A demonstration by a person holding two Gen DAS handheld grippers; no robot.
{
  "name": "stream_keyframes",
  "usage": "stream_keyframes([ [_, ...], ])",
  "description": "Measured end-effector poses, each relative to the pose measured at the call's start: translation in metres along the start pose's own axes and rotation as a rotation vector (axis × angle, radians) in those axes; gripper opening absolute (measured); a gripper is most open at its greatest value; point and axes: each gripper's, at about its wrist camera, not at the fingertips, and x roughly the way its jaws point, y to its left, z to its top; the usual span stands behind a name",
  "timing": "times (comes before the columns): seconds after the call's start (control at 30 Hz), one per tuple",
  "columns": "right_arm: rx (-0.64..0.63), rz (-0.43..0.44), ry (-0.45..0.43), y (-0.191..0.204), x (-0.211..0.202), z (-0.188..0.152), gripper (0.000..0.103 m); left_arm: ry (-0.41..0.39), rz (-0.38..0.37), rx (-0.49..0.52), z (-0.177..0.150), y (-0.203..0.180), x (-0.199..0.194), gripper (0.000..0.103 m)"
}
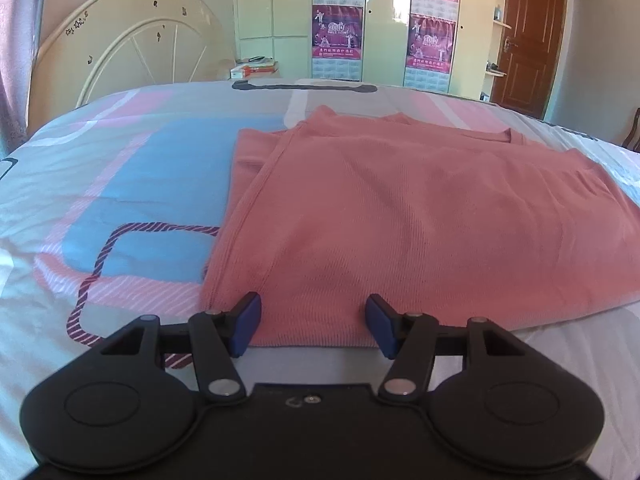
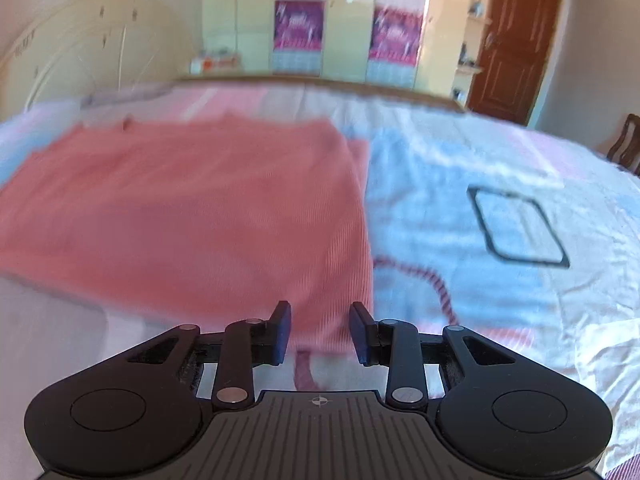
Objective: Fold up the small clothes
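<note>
A salmon-pink ribbed knit garment (image 1: pixel 400 220) lies flat on the bed, its left side folded over toward the middle. My left gripper (image 1: pixel 313 326) is open, its blue pads on either side of the garment's near hem at the left corner, just above the cloth. In the blurred right wrist view the same garment (image 2: pixel 192 208) fills the left half. My right gripper (image 2: pixel 320 332) is open with a narrower gap, over the garment's near right corner; nothing is held.
The bed has a patterned pink, blue and white sheet (image 1: pixel 132 184) (image 2: pixel 480 220). A cream headboard (image 1: pixel 132 52) stands at the far left. A wardrobe with posters (image 1: pixel 384 20) and a brown door (image 1: pixel 528 36) stand behind. A chair (image 2: pixel 624 144) is at the right edge.
</note>
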Motion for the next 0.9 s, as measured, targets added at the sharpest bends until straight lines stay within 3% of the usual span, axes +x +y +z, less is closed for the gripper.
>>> stream_keyframes([
  [0.3,-0.065,-0.024,0.007,0.008,0.004,-0.009,0.031,0.011,0.001,-0.011,0.001,0.001,0.003,0.060],
  [0.4,-0.051,-0.020,0.016,0.004,-0.001,-0.006,0.031,-0.005,0.005,-0.068,0.006,0.007,-0.017,0.060],
  [0.47,-0.007,0.016,-0.056,0.001,-0.022,-0.006,0.031,-0.074,-0.028,-0.168,-0.002,0.018,-0.042,0.069],
  [0.5,0.013,0.050,-0.088,0.000,-0.031,-0.006,0.031,-0.071,-0.064,-0.225,-0.007,0.024,-0.046,0.068],
  [0.57,0.048,0.084,-0.121,0.001,-0.042,-0.008,0.022,-0.030,-0.154,-0.347,-0.021,0.035,-0.046,0.052],
  [0.6,0.060,0.103,-0.132,0.003,-0.045,-0.008,0.009,0.001,-0.200,-0.410,-0.028,0.040,-0.041,0.040],
  [0.63,0.075,0.122,-0.139,0.005,-0.046,-0.008,0.001,0.021,-0.217,-0.461,-0.033,0.043,-0.036,0.038],
  [0.77,0.088,0.188,-0.178,0.027,-0.047,0.004,0.000,-0.018,-0.272,-0.696,-0.047,0.061,-0.020,0.040],
  [0.9,0.070,0.220,-0.170,0.058,-0.032,0.028,0.000,-0.067,-0.308,-0.817,-0.045,0.073,0.002,0.041],
])
